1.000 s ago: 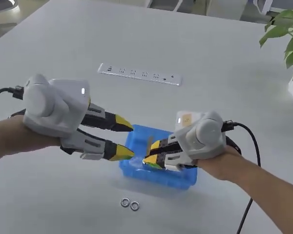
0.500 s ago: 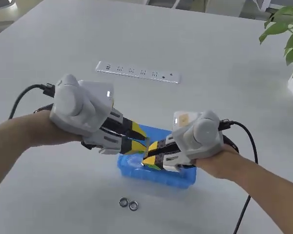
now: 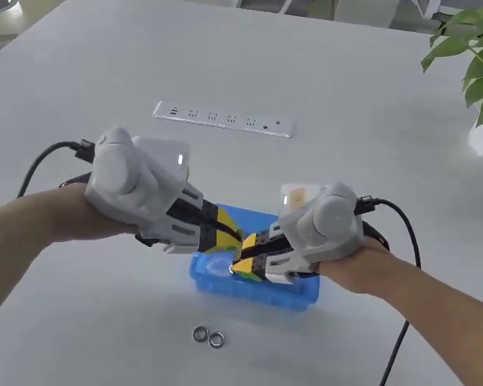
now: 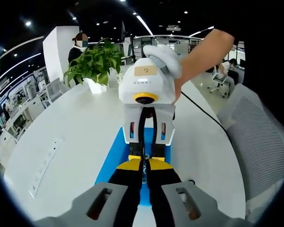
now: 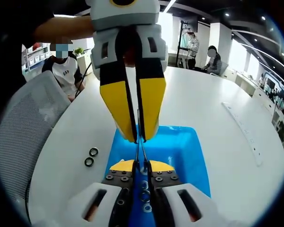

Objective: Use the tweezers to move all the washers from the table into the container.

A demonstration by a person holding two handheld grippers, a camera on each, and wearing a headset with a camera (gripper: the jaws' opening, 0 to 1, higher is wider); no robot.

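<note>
Over the blue container point(image 3: 222, 283), left gripper point(image 3: 229, 235) and right gripper point(image 3: 243, 264) meet nose to nose, both sets of jaws clamped on the tweezers point(image 5: 138, 142). Two washers point(image 3: 208, 336) lie on the surface point(image 3: 346, 121) just nearside of it.

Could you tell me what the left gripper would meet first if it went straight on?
Most likely the right gripper, facing it nearly tip to tip above the blue container, with the tweezers spanning both; depth is unclear.
</note>
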